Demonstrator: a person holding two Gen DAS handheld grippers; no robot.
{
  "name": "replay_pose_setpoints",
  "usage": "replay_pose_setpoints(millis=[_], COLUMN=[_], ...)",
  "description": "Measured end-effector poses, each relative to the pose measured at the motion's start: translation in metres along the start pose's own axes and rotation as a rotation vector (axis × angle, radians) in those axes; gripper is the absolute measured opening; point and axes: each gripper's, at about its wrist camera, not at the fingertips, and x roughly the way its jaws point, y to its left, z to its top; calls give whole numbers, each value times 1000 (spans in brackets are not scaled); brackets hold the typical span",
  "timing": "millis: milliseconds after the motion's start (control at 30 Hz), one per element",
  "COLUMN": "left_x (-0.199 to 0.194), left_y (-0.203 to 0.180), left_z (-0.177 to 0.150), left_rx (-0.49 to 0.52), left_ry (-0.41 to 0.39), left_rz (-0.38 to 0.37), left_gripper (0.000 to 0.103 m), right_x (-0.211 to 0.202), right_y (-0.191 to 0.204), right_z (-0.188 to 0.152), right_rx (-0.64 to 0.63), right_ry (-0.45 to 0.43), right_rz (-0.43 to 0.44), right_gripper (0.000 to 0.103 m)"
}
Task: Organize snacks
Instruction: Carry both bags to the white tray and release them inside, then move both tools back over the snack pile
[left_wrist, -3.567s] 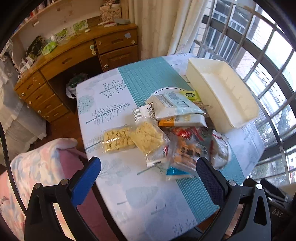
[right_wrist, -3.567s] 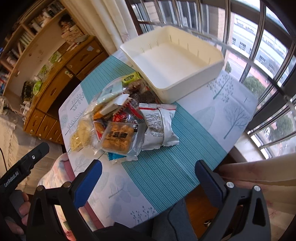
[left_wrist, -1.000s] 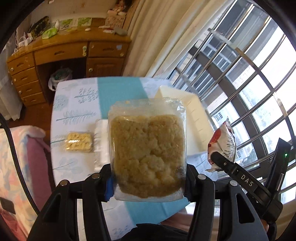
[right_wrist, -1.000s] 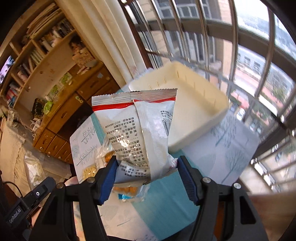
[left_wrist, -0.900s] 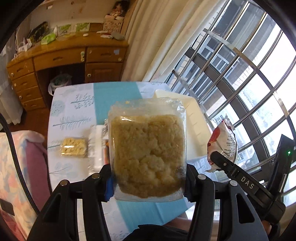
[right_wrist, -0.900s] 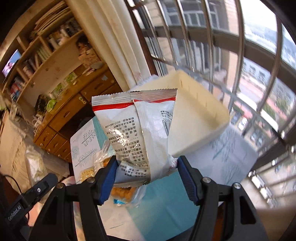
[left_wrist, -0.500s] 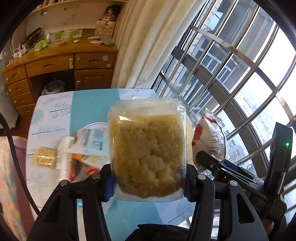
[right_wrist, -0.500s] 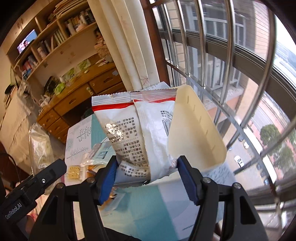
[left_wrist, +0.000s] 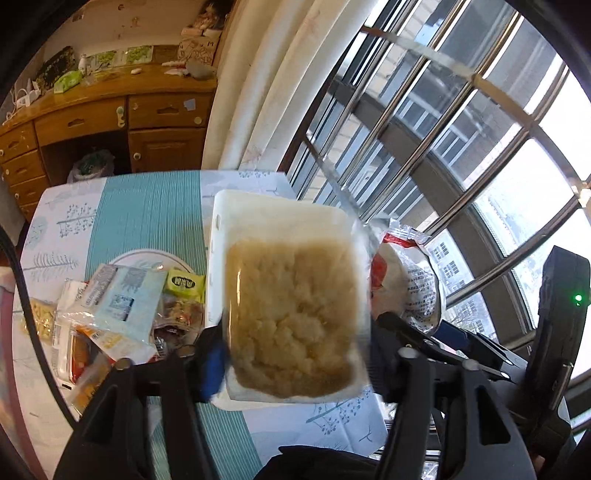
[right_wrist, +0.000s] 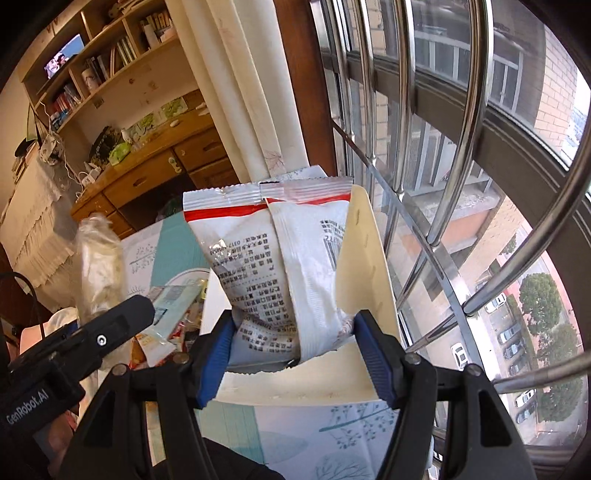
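Observation:
My left gripper is shut on a clear pack of yellow crumbly snack and holds it over the white bin. My right gripper is shut on a white and red snack bag and holds it over the same white bin. The bag also shows at the right of the left wrist view. A pile of loose snack packets lies on the table left of the bin.
The table has a teal and white tree-print cloth. A barred window stands right behind the bin. A wooden desk with drawers and a curtain are beyond the table.
Both grippers have moved forward and lower, so their packs now hang over the white bin. Both grips are unchanged.

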Motion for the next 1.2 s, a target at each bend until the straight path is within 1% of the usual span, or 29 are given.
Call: replay_pose_setpoints(millis=[67, 200, 300, 367, 500, 800, 1200], left_x=[7, 14, 15, 13, 3, -30, -73], left_y=[-1, 1, 6, 10, 21, 60, 128], left_z=[2, 4, 3, 3, -2, -22, -59], left_rx=[-9, -31, -45, -54, -77, -159, -301], left_ry=[7, 17, 27, 29, 24, -3, 17], left_rz=[16, 35, 57, 69, 106, 176, 291], left_gripper=[78, 80, 80, 80, 80, 80, 80], right_x=[5, 13, 14, 13, 14, 15, 20], right_y=[-4, -11, -11, -11, -4, 34, 90], right_z=[3, 6, 8, 9, 6, -7, -35], right_rx=[1, 5, 6, 10, 10, -41, -112], right_ry=[16, 47, 47, 44, 48, 71, 110], right_rz=[3, 5, 9, 17, 38, 118, 225], right_gripper=[67, 69, 70, 74, 75, 75, 75])
